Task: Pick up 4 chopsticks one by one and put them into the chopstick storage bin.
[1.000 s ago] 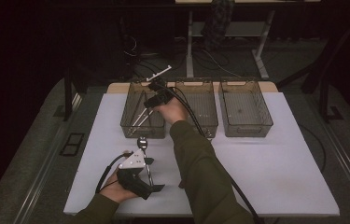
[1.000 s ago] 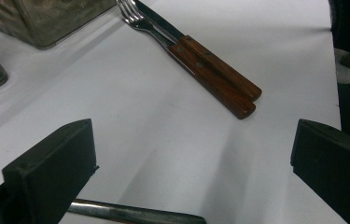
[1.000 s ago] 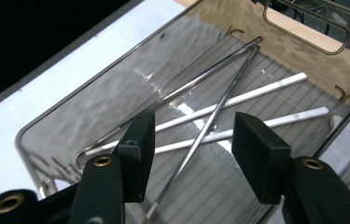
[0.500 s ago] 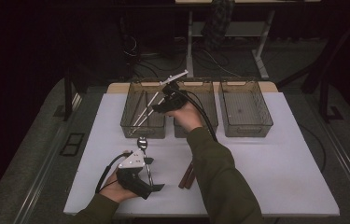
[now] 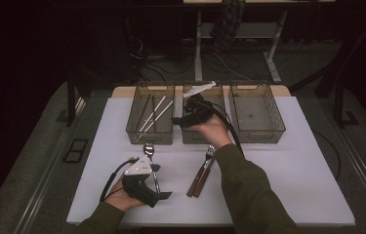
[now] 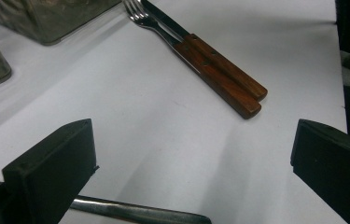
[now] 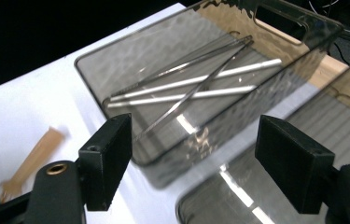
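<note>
A white table (image 5: 288, 185) carries three clear smoked plastic bins in a row along its far edge. The left bin (image 5: 150, 119) holds thin metal rods and white sticks lying lengthwise; in the right gripper view they cross one another on the bin floor (image 7: 196, 86). The middle bin (image 5: 197, 131) is partly hidden by the right hand. The right bin (image 5: 257, 114) has a ribbed floor.

The right gripper (image 5: 185, 118) is held above the near-left part of the middle bin, beside the left bin. In its own view its jaws (image 7: 196, 163) stand wide apart with nothing between them.

The left gripper (image 5: 144, 187) rests low at the near-left of the table. Its jaws (image 6: 191, 172) are spread wide and hold nothing.

A fork and a knife with brown wooden handles (image 5: 200, 178) lie side by side, touching, near the table centre (image 6: 224, 77). A metal spoon (image 5: 150, 152) lies just beyond the left gripper.
</note>
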